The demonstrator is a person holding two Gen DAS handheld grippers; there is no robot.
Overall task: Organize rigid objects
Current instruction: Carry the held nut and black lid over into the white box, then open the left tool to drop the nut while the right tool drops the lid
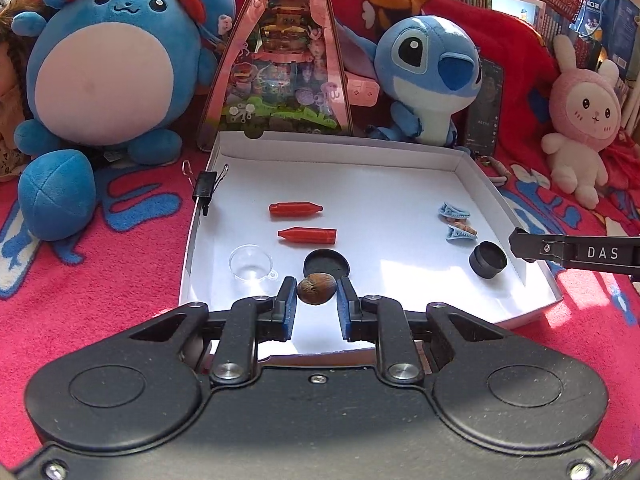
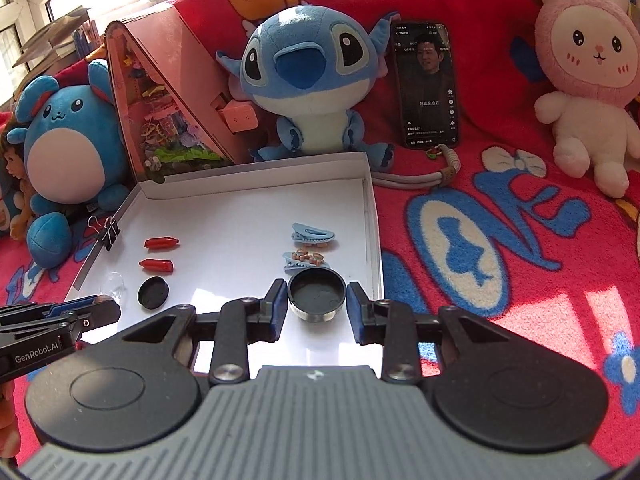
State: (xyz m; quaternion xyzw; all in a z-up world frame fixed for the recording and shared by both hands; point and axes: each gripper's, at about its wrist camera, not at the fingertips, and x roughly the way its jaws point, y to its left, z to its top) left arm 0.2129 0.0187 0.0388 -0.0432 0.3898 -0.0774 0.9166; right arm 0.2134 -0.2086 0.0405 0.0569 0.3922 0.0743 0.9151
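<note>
A shallow white box (image 1: 360, 152) lies on a red blanket. My left gripper (image 1: 317, 292) is open, with a brown walnut (image 1: 316, 289) between its fingers, its left side touching the left pad. Beyond it lie a black lid (image 1: 326, 263), two red caps (image 1: 295, 209) (image 1: 307, 235) and a clear plastic cup (image 1: 251, 263). My right gripper (image 2: 317, 300) is open around a round black tin (image 2: 317, 295), with small gaps on both sides. The tin also shows in the left wrist view (image 1: 487, 259). Two blue hair clips (image 2: 312, 235) (image 2: 304, 260) lie just beyond it.
A black binder clip (image 1: 206, 188) grips the box's left wall. Behind the box stand a round blue plush (image 1: 108, 68), a pink triangular toy box (image 1: 280, 64), a blue Stitch plush (image 2: 308, 80), a phone (image 2: 428, 84) and a pink rabbit plush (image 2: 588, 64).
</note>
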